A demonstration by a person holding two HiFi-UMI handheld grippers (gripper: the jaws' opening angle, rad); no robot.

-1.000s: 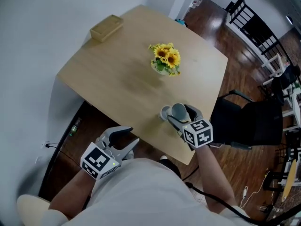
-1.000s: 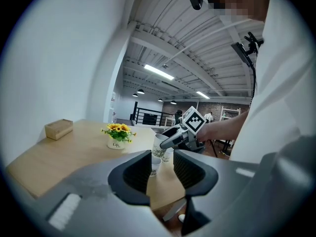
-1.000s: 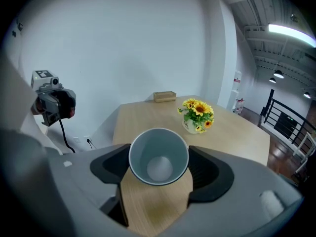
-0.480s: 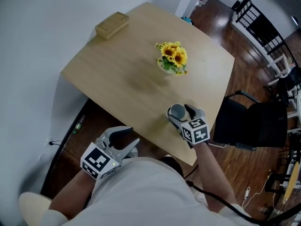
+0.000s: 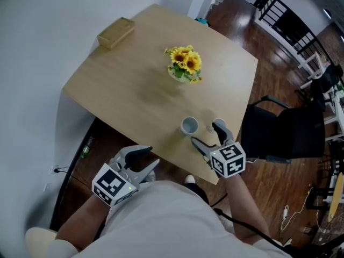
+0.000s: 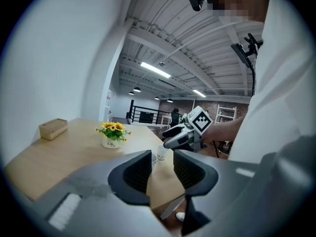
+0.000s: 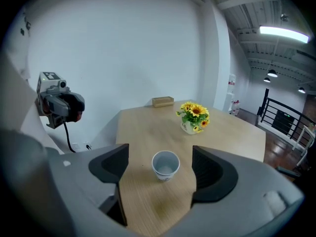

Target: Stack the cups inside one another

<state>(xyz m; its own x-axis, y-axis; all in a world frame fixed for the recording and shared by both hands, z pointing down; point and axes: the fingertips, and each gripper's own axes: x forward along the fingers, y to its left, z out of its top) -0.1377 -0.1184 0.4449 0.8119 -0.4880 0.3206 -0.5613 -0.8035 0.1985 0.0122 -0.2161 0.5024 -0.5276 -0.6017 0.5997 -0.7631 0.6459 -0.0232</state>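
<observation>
Table (image 5: 134, 90) holds one cup (image 5: 189, 126), one flower pot (image 5: 181, 69), one box (image 5: 116, 32).

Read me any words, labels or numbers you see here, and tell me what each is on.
"Life", tiny and uncertain: on the white flower pot.
Dark print on the cup: too small to read.
Left gripper and right gripper: square marker patterns only, no words.
</observation>
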